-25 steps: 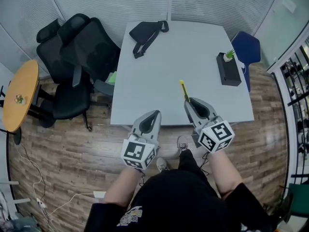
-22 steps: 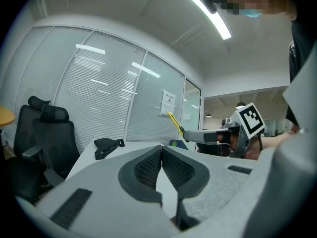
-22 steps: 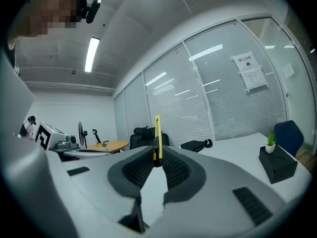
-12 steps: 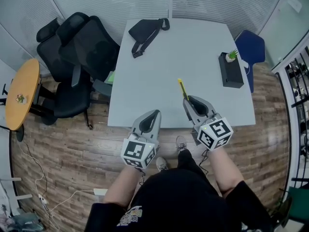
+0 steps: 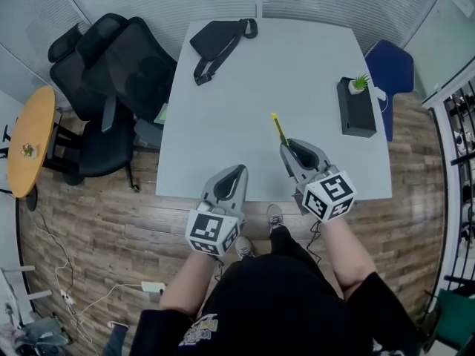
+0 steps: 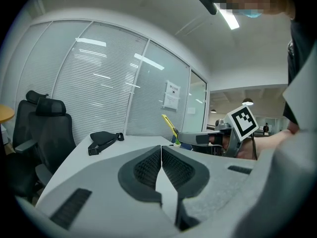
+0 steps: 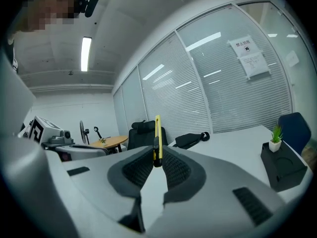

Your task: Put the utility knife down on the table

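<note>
Right hand-held gripper (image 5: 286, 146) has carried utility knife (image 5: 277, 127) farther over table (image 5: 237, 102).

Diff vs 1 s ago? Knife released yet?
Not released. Right tool and left tool eased slightly forward over the table edge. Right tool still clamps the utility knife; left tool still shut, empty. Bag and black box unmoved.

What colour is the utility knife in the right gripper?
Yellow; the utility knife shows best in the right gripper view, clamped by the right gripper.
</note>
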The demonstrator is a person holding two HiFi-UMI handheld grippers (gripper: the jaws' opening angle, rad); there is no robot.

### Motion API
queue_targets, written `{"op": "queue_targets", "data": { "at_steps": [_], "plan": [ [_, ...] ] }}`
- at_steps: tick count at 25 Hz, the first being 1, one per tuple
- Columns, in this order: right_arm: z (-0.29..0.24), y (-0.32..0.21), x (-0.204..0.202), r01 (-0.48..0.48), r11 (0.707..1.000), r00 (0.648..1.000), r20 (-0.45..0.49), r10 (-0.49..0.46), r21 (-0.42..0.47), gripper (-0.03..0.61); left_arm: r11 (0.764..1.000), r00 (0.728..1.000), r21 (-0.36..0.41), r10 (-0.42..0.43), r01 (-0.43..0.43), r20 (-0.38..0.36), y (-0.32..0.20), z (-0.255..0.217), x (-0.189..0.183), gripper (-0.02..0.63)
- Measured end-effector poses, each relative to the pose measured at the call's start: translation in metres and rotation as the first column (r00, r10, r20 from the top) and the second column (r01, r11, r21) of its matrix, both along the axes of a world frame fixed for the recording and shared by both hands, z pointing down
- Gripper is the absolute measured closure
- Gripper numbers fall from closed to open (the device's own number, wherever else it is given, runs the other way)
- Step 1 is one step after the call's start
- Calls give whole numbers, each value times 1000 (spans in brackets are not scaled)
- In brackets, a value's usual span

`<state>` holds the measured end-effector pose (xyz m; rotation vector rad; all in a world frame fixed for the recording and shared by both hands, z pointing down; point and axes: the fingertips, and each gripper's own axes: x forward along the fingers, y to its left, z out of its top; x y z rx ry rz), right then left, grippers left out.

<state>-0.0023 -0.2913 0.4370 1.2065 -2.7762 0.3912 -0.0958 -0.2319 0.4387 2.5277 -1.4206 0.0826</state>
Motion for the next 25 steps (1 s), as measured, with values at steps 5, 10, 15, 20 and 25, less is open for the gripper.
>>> {"op": "queue_targets", "data": {
  "at_steps": [5, 10, 15, 20, 25],
  "plan": [
    [18, -21, 7, 26, 999, 999, -18, -26, -32, 520, 999, 1000, -30, -19, 19, -1, -15, 11, 10, 607],
    [39, -41, 10, 56, 996, 998, -33, -58, -69, 520, 998, 999, -55, -41, 40, -2, -28, 22, 17, 607],
    [64, -61, 9, 83, 990, 995, -50, -89, -113, 520, 995, 998, -81, -60, 60, 0, -40, 32, 20, 606],
    [100, -76, 6, 106, 980, 989, -84, -122, -171, 520, 991, 997, -110, -77, 76, 3, -48, 44, 20, 606],
    [139, -90, 2, 120, 965, 981, -120, -151, -233, 520, 986, 995, -137, -95, 95, 5, -57, 56, 18, 606]
  ]
}}
